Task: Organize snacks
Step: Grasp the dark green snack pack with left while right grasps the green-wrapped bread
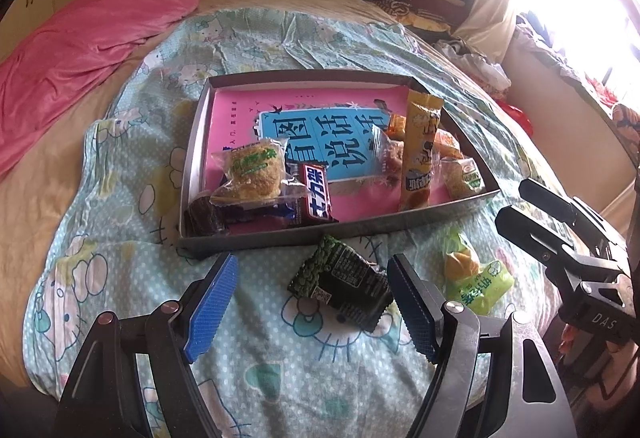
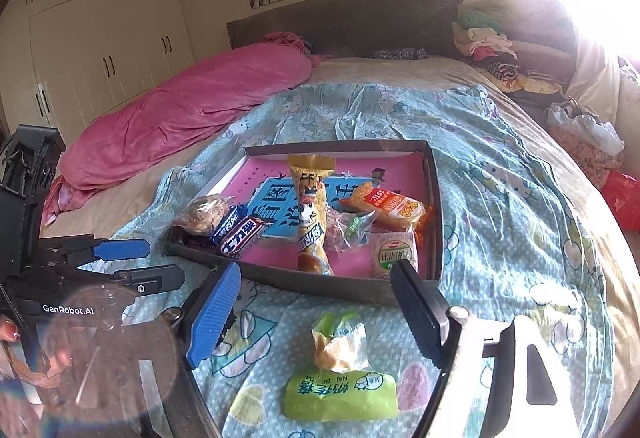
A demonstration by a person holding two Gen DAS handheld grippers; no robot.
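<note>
Left wrist view: one box on the bed, with about eight snacks inside on a pink book. Two snacks lie outside, just before it: a dark pack and a green pack. Left tool gapes wide around the dark pack, gripping nothing. Right tool likewise stands wide and empty over the green pack.
</note>
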